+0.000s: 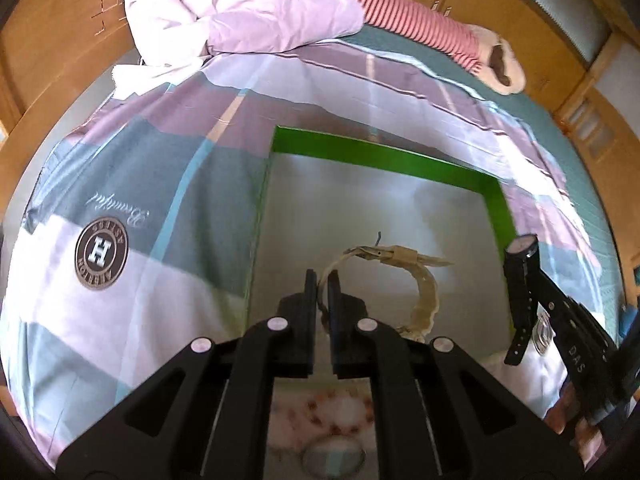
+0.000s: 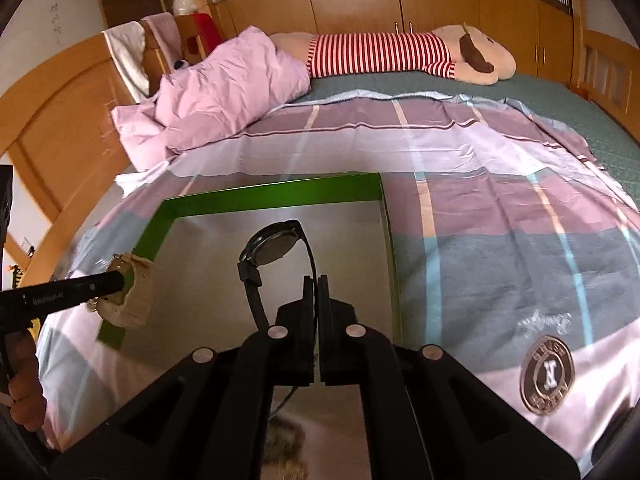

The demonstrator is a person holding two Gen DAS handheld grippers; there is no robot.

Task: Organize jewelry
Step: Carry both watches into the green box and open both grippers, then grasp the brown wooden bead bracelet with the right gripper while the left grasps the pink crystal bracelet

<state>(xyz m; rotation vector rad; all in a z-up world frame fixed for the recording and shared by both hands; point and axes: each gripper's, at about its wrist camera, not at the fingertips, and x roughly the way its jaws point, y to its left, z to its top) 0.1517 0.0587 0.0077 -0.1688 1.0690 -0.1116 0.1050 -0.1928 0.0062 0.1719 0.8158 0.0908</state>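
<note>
A green-walled box (image 1: 376, 152) with a shiny silver floor lies on the bed; it also shows in the right wrist view (image 2: 264, 192). My left gripper (image 1: 322, 280) is shut on the strap of a beige watch (image 1: 424, 284) and holds it over the box floor. That beige watch also shows in the right wrist view (image 2: 128, 296), at the box's left wall. My right gripper (image 2: 316, 284) is shut on the strap of a black watch (image 2: 272, 244), held above the box floor. The black watch also shows in the left wrist view (image 1: 520, 276), at the box's right wall.
The box rests on a checked pink, grey and white bedsheet (image 2: 500, 216). A crumpled pink quilt (image 2: 224, 88) and a striped plush toy (image 2: 400, 56) lie at the bed's far side. Wooden cupboards (image 2: 440, 0) and a headboard (image 1: 60, 32) surround the bed.
</note>
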